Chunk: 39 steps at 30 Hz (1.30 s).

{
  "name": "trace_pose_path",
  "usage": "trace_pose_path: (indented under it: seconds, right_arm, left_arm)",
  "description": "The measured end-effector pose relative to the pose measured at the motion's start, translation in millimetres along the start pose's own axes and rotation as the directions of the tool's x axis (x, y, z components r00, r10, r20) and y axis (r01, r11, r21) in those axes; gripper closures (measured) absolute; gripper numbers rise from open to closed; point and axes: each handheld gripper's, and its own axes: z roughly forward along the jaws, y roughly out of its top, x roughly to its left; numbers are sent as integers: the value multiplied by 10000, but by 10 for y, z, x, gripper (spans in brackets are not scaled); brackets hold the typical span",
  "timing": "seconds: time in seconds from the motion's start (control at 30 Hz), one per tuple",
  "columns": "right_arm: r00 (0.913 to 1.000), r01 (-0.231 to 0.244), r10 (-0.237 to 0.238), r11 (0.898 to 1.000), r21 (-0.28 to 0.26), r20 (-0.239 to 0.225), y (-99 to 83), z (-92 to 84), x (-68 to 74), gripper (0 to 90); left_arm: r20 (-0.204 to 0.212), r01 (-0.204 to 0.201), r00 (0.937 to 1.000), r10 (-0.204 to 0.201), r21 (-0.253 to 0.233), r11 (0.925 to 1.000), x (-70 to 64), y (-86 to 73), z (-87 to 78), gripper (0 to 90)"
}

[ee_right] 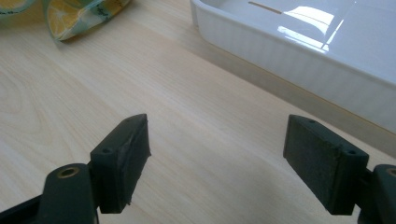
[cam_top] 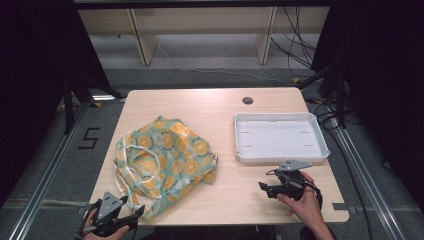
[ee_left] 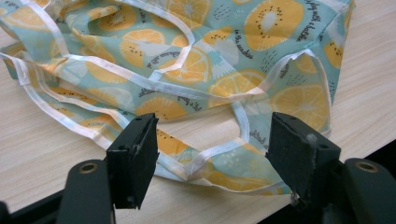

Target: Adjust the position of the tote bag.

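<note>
Black jaws of the left tool [ee_left: 212,154] stood wide apart at the worktop's [cam_top: 235,195] near left edge, pressing on nothing, a white-trimmed strap of the fruit-print bag [ee_left: 187,70] lying between them. Crumpled and teal with orange citrus slices, the bag sprawled over the worktop's left half, its long axis running from near left toward far centre. Well apart, the right tool [ee_right: 217,163] hovered open over bare wood beside a white tray [ee_right: 289,46].
</note>
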Motion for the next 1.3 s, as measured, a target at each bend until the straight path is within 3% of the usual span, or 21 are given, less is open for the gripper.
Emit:
trace_pose_path:
  seconds: [0.13,0.17,0.2,0.4,0.43,0.47,0.57,0.7,0.77,0.87,0.9,0.97,1.03,1.07,1.13,1.17,1.2,1.23,1.27,1.3]
  right_arm:
    - [10000,-31,31,10000,2,23,-3,-4,3,236]
    - [10000,27,-27,10000,-28,-8,-2,-2,1,237]
    - [10000,-67,67,10000,19,-20,2,-5,7,236]
    - [10000,-68,68,10000,-3,-54,4,2,19,234]
    - [10000,-76,75,10000,-24,-51,5,3,23,234]
    - [9996,-243,243,9997,13,-111,13,0,39,234]
    - [10000,42,-42,9999,-133,-39,11,18,31,235]
    - [9999,-80,81,10000,38,-141,20,20,43,235]
    - [9999,100,-101,9999,-127,-66,17,29,37,235]
    - [9998,-53,51,10000,-62,-205,26,29,50,235]
    - [9998,116,-116,9999,-31,-153,24,29,43,235]
    - [9999,80,-81,9999,-63,-139,24,26,50,235]
    - [9998,-41,42,10000,11,-185,32,21,58,235]
    - [9999,30,-31,10000,-74,-139,26,32,60,235]
    - [9998,91,-93,9999,-116,-147,27,35,59,235]
    - [9998,91,-93,9999,-116,-147,27,35,59,235]
    - [9998,151,-151,9999,-10,-152,31,32,59,236]
    - [9998,151,-151,9999,-10,-152,31,32,59,236]
    - [9998,120,-120,9999,3,-153,33,31,66,237]
    - [9998,120,-120,9999,3,-153,33,31,66,237]
  left_arm:
    - [75,-174,9998,173,116,9998,6,-1,-3,330]
    - [-16,-140,9999,140,71,9999,2,-1,-3,330]
    - [-13,195,9998,-196,-236,9995,-18,-3,17,330]
    - [-76,-99,9999,98,-136,9999,-3,27,1,330]
    - [-13,196,9998,-197,-439,9988,-17,32,27,330]
    - [-35,33,10000,-34,-386,9992,-8,50,21,334]
    - [164,-44,9999,54,-650,9979,-5,106,45,376]
    - [379,-660,9968,701,-1004,9928,-20,218,75,513]
    - [509,-653,9962,708,-1033,9925,-26,245,104,576]
    - [894,-1051,9896,1125,-838,9909,3,385,235,638]
    - [991,-869,9904,962,-945,9917,1,423,277,655]
    - [1003,-892,9900,990,-974,9912,4,464,309,678]
    - [1089,-1197,9858,1278,-773,9898,42,545,361,681]
    - [1130,-981,9878,1070,-816,9918,61,608,428,678]
    - [1125,-1120,9864,1196,-720,9911,81,639,454,687]
    - [1130,-1006,9876,1087,-758,9920,69,662,489,687]
    - [1141,-1338,9837,1390,-520,9896,81,706,538,723]
    - [1141,-1338,9837,1390,-520,9896,81,706,538,742]
    - [1301,-1770,9750,1800,-343,9836,73,734,601,784]
    - [1301,-1770,9750,1800,-343,9836,73,734,601,812]
